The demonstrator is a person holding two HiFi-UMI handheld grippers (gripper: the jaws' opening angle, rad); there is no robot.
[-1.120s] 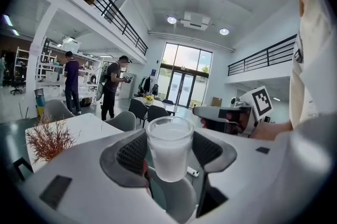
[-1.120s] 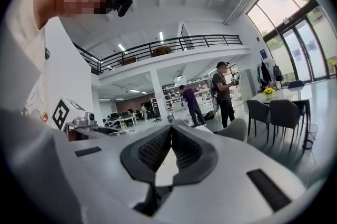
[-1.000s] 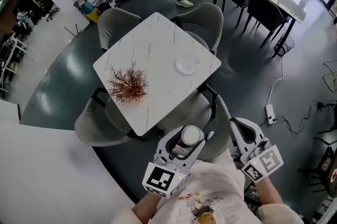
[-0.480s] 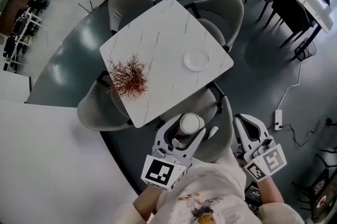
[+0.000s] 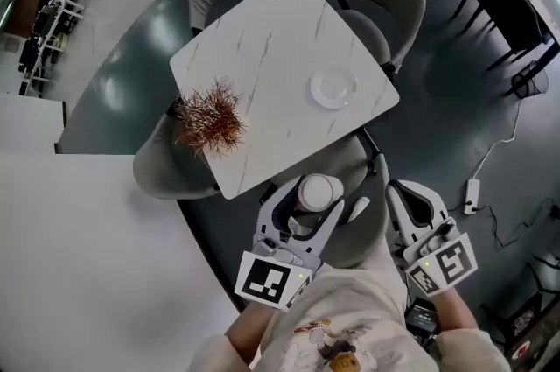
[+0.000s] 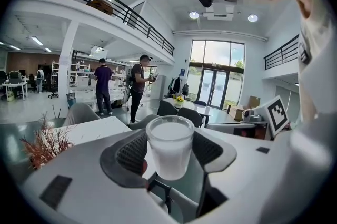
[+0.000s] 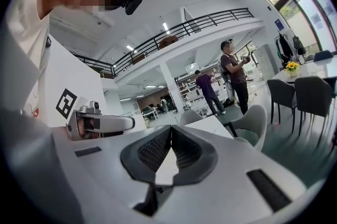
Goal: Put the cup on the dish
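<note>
Carrying the cup toward the bench.
Your left hand-held gripper (image 5: 315, 204) still pinches the frosted white cup (image 5: 319, 188); the marble bench (image 5: 254, 55) and pale round dish (image 5: 333, 88) have drawn closer. Your right hand-held gripper (image 7: 169, 152) is pressed together, empty.

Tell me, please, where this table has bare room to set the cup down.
The table is mostly bare: a wide strip runs between the twig bundle and the dish, and the whole far corner beyond them is free. The dish itself is empty. Only the left edge by the twig bundle is crowded.
</note>
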